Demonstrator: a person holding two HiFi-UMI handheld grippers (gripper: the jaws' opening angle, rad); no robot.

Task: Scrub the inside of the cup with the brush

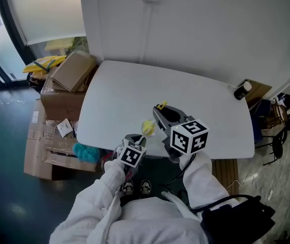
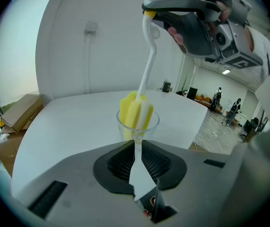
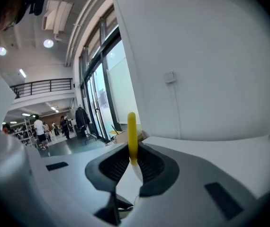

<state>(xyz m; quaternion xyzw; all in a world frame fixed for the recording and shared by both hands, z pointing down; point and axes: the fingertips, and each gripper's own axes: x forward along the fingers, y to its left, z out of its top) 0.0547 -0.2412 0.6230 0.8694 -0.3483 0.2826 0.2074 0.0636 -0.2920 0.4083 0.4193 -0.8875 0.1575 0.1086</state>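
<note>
Our right gripper clasped the brush; our left gripper held the cup mid-frame, sponge inside. Scrubbing was underway, we judged; next, deeper twisting strokes.

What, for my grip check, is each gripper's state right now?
Left gripper: closed on the cup.
Right gripper: closed on the brush handle.
</note>
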